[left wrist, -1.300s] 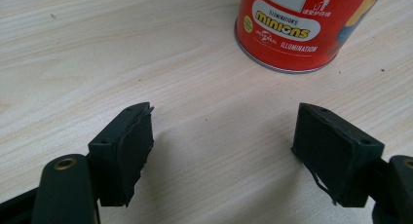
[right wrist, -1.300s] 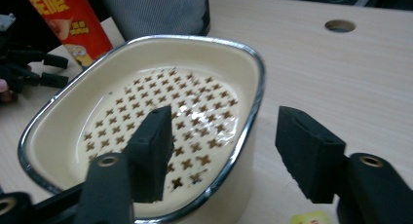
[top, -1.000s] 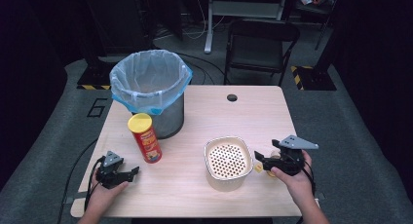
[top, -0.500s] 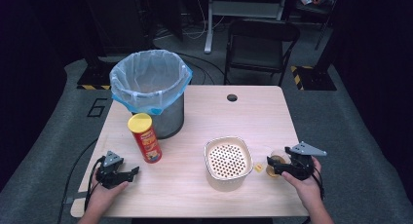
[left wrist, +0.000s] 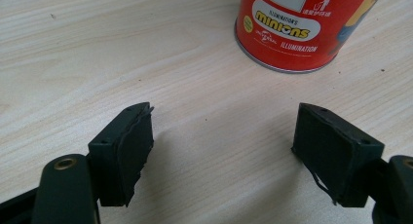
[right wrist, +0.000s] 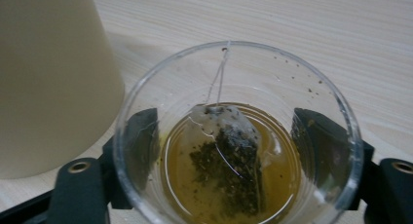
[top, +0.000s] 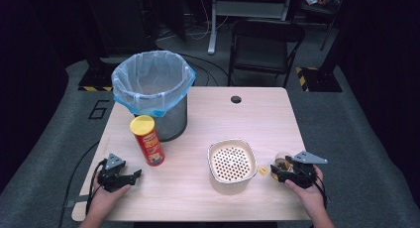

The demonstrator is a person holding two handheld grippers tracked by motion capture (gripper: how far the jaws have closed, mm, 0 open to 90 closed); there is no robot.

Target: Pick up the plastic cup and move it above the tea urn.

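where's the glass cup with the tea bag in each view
High view: the glass cup sits near the table's right edge, between the right gripper jaws.
Left gripper view: not in it.
Right gripper view: the cup is at centre, a jaw at each side.
Shared landmark: the cream strainer bowl, at the upper left of the right gripper view.

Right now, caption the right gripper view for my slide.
Glass cup of tea with a teabag between the right gripper's fingers, beside a cream container.

Bin behind can; strainer bowl right; glass beside bowl.
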